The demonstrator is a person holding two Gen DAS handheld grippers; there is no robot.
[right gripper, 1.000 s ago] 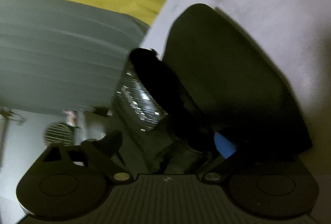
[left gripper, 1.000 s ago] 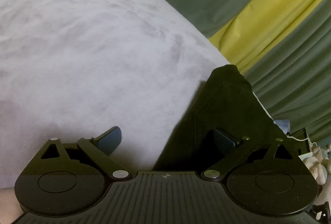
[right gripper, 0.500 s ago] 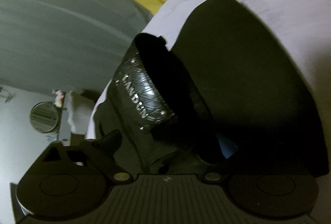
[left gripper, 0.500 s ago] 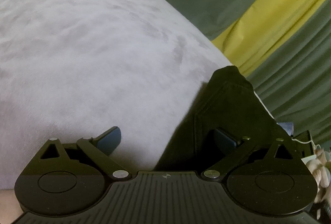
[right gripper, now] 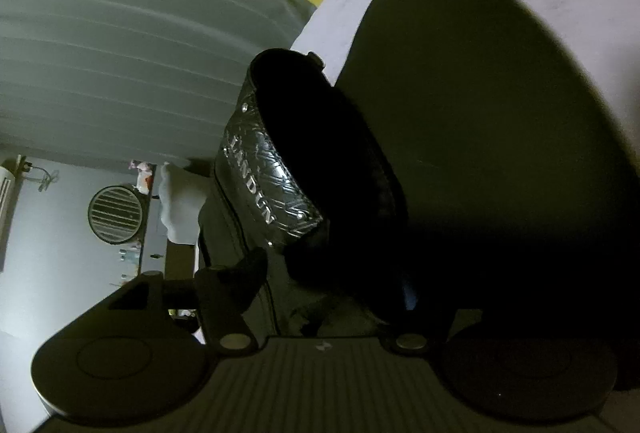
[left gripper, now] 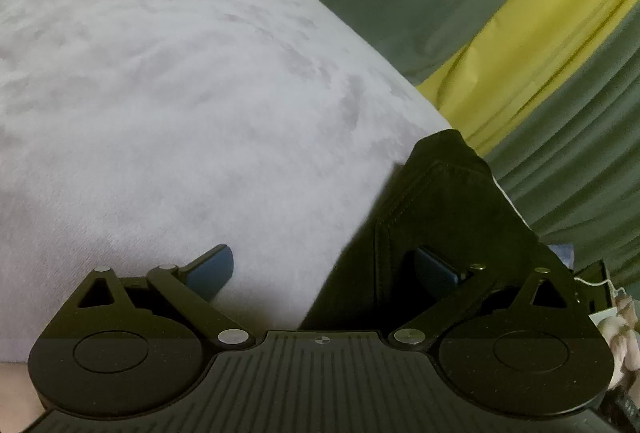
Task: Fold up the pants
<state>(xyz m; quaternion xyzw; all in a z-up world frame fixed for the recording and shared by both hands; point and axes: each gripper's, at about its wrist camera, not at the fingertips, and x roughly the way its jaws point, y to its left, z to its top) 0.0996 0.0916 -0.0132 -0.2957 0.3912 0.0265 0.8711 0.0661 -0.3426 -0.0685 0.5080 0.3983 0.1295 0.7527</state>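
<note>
The black pants [left gripper: 440, 217] lie on a pale grey bed cover [left gripper: 160, 93], at its right edge in the left wrist view. My left gripper [left gripper: 324, 269] is open; its right finger [left gripper: 434, 267] rests over the pants' cloth, its left finger [left gripper: 212, 267] over bare cover. In the right wrist view the pants [right gripper: 500, 137] fill the right side, with the patterned waistband [right gripper: 260, 185] standing up. My right gripper [right gripper: 332, 273] is open around the waistband cloth; its right finger is mostly hidden in dark fabric.
A grey-green and yellow curtain [left gripper: 520, 33] hangs beyond the bed edge. In the right wrist view a round vent [right gripper: 114, 215] sits on a white wall at the left, with a white cloth [right gripper: 180, 209] beside it. Small objects [left gripper: 620, 325] lie at the left wrist view's right edge.
The right gripper has tilted and moved closer to the waistband, which now stands larger in view. The left gripper has hardly moved.
</note>
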